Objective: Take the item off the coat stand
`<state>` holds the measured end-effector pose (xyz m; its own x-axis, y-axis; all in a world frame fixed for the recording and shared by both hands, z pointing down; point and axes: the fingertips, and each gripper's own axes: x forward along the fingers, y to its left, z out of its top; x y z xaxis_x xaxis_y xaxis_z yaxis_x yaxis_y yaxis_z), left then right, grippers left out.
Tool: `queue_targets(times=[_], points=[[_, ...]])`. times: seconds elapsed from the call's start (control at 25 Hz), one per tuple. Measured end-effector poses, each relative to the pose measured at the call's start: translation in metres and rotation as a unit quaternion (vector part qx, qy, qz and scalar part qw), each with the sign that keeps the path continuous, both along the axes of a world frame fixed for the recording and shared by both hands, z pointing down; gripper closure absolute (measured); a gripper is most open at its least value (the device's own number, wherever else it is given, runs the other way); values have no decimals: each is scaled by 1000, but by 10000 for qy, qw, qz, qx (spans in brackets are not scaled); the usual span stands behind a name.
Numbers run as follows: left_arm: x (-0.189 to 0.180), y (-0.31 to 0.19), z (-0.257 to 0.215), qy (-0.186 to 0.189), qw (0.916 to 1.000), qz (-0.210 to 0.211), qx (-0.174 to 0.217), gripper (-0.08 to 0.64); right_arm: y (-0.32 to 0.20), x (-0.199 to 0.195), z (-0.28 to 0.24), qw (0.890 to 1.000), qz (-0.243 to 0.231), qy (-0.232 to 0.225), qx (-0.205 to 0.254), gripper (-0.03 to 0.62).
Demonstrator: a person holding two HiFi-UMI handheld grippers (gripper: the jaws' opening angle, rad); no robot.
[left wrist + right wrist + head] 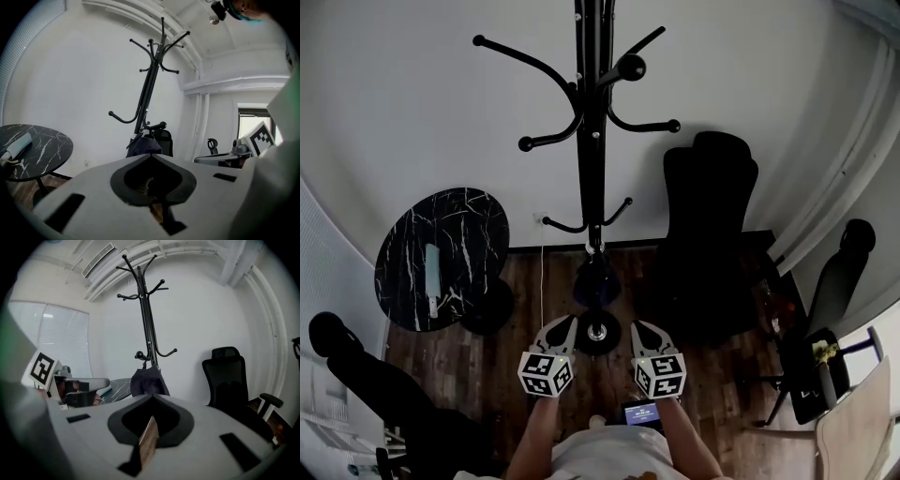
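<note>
A black coat stand (592, 141) rises against the white wall, also seen in the left gripper view as the stand (150, 84) and in the right gripper view as the stand (146, 315). A dark blue item (596, 278) hangs from a low hook; it shows as the item (144, 146) and the item (149, 382). My left gripper (565, 327) and right gripper (640, 330) are both shut and empty, held side by side well short of the stand, jaws pointing at it.
A round black marble table (441, 258) with a pale object stands left of the stand. A black office chair (708, 234) stands to its right, another chair (844, 272) farther right, and the stand's round base (598, 333) on the wooden floor.
</note>
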<state>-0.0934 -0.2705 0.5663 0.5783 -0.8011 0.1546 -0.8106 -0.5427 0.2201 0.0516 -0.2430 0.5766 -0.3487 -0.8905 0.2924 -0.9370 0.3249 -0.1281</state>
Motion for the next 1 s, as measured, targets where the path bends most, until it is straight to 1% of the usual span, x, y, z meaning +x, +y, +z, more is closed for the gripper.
queue_targets(times=[0.08,0.32,0.52,0.68,0.8,0.92,1.0], points=[[3,-1,-3,-19,10000,38,88,540,-1,4,0,10000,72,4,-6,580],[-6,-11,5,-5,9998,-191,-45,540,-13,0,2,10000,21,30,-21,580],[-11,-19,6,-145,9996,-243,-48,540,-26,-4,3,10000,-41,5,-56,580],[-9,-27,11,-46,9996,-259,-90,540,-36,-8,9,9998,-120,125,-116,580],[-6,-31,18,-73,9995,-260,-151,540,-40,-10,16,9995,-165,195,-211,580],[-10,-38,22,-157,9990,-401,-137,540,-46,-10,21,9992,-189,247,-270,580],[-11,-44,25,-178,9989,-420,-145,538,-52,-9,22,9991,-169,271,-288,580]])
